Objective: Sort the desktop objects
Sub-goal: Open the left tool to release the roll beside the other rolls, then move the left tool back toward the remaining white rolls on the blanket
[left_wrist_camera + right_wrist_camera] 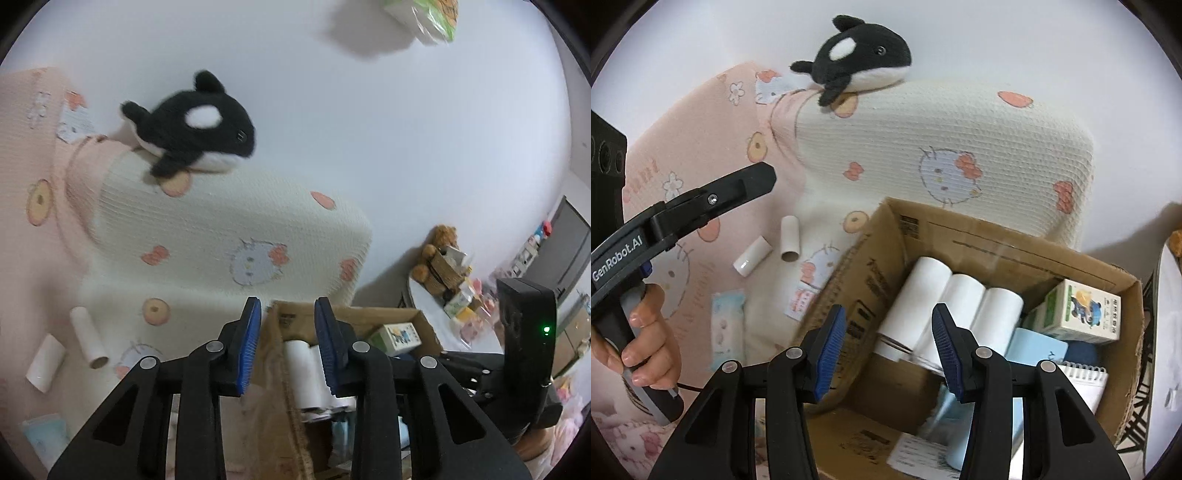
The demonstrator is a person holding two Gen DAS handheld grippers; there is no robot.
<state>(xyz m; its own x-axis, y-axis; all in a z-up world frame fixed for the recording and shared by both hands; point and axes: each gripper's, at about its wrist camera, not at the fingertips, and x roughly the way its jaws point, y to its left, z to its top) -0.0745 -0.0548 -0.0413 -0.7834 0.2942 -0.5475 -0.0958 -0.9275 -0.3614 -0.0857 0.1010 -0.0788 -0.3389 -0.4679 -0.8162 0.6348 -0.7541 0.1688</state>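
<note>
Both tools empty w/ jaws apart: right tool over cardboard box holding white rolls; left tool nearer box edge, two paper tubes to its left.

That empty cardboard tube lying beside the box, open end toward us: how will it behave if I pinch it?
The cardboard tube is hollow with an open end, so it is probably very light and may crush under a hard squeeze. Being round and lying on its side on soft bedding, it could roll away if nudged.
</note>
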